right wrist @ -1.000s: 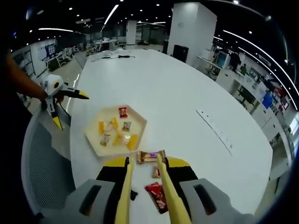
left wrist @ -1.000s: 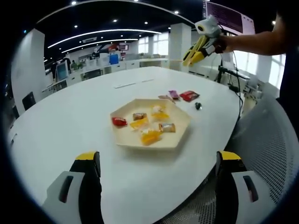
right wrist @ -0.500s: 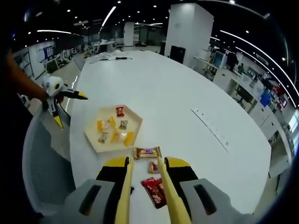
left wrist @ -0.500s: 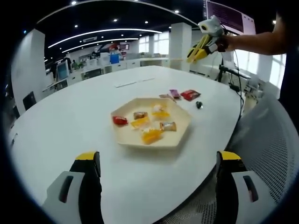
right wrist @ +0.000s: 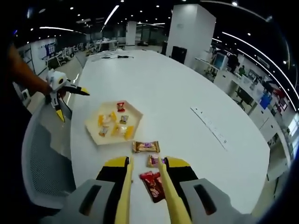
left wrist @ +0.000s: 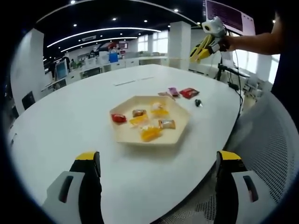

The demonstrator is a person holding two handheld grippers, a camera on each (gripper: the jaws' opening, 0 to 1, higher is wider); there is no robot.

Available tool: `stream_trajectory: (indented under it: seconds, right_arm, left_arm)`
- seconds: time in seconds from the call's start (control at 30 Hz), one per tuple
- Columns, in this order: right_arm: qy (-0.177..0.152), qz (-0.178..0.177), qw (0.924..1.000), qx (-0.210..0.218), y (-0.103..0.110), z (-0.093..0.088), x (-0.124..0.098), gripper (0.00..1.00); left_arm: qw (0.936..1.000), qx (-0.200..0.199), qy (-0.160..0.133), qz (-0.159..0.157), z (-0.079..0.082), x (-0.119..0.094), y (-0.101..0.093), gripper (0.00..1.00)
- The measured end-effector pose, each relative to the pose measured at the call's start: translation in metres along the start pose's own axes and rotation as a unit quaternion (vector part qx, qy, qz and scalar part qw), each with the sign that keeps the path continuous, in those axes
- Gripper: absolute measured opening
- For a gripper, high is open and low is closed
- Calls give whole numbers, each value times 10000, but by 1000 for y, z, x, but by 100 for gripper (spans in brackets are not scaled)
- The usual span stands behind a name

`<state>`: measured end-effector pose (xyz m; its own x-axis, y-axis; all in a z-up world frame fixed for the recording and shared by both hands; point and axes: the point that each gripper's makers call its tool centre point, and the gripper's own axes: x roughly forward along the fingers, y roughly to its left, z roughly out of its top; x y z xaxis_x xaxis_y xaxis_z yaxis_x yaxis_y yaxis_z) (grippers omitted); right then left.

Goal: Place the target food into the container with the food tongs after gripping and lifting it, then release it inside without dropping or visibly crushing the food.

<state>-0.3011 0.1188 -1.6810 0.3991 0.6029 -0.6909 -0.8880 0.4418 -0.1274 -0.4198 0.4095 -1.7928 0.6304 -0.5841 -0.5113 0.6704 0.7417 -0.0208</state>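
The right gripper (right wrist: 143,163) is hovering above the white table (right wrist: 187,102) with its fingers (right wrist: 125,186) slightly apart on nothing, the brown wrapped snack (right wrist: 145,147) lying just beyond their tips beside the hexagonal tray (right wrist: 96,135), while the left gripper (left wrist: 156,161) is gaping wide.

No lettering can be read anywhere. The snack wrappers in the tray (right wrist: 96,133) and those near the edge of the surface (right wrist: 196,93) carry print too small and blurred to make out. The wall screen (left wrist: 229,16) behind the person's arm shows lines of text, too blurred to read.
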Motion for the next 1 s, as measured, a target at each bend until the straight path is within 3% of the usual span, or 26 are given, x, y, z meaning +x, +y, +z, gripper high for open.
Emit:
stream_trajectory:
  seconds: [0.13, 0.2, 0.3, 0.43, 0.8, 1.0]
  right_arm:
    - [-56, 118, 9999, -59, 1, 0, -3, 29]
    - [-65, 160, 9998, -139, 3, -1, -3, 29]
    - [-87, 249, 9994, -232, 7, -2, -2, 29]
    - [-95, 311, 9990, -299, 10, -6, 0, 29]
    - [-95, 304, 9991, -275, 17, -8, 11, 29]
    - [-74, 90, 9997, -199, 11, -4, 16, 29]
  left_arm:
    - [10000, -19, 10, -38, -4, 1, 0, 100]
    - [9996, 131, 243, 31, -11, 0, -1, 100]
    - [9997, 215, 62, -99, -4, 0, -8, 100]
    - [9999, 69, -92, 40, 1, -3, 1, 100]
    - [9997, 166, -153, 132, 3, -3, 3, 100]
    - [9999, 117, -118, -35, 5, 0, -4, 100]
